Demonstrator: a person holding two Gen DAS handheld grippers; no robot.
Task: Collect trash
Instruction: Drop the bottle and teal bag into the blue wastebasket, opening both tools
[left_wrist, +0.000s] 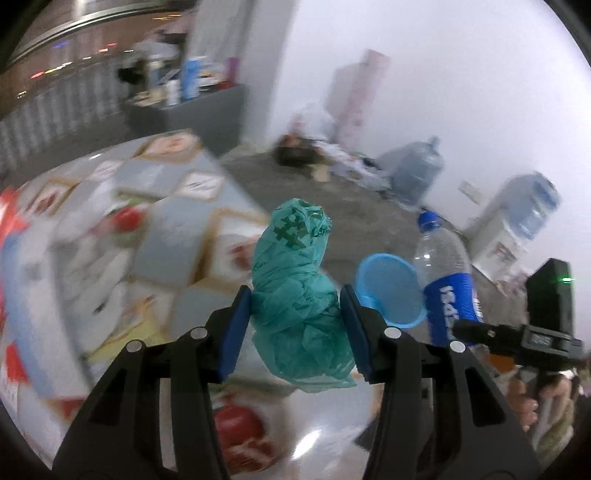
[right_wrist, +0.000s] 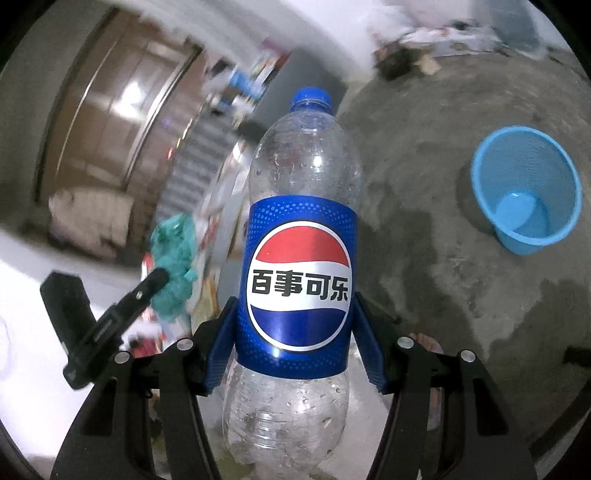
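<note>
- Green thin-film plastic bag (left_wrist: 301, 295), crumpled into a wad: pinched between the blue pads of your left gripper (left_wrist: 295, 328), lifted over the patterned tablecloth (left_wrist: 155, 206). Probably very light and soft; it will squash and may slip out, so keep the pads on the thick middle of the wad, not a loose flap.
- Clear plastic bottle (right_wrist: 299, 258), blue cap, blue label, apparently empty apart from droplets inside: clamped at the label band by your right gripper (right_wrist: 295, 343), upright between the pads. Likely light, smooth-walled and springy; the labelled waist is the sound place to hold, since too hard a squeeze could buckle it.
- Blue plastic bin (right_wrist: 524, 188), open-topped, on the concrete floor (right_wrist: 443, 258), to the right of the bottle and well apart from it: seemingly empty, the probable destination for both items.
</note>
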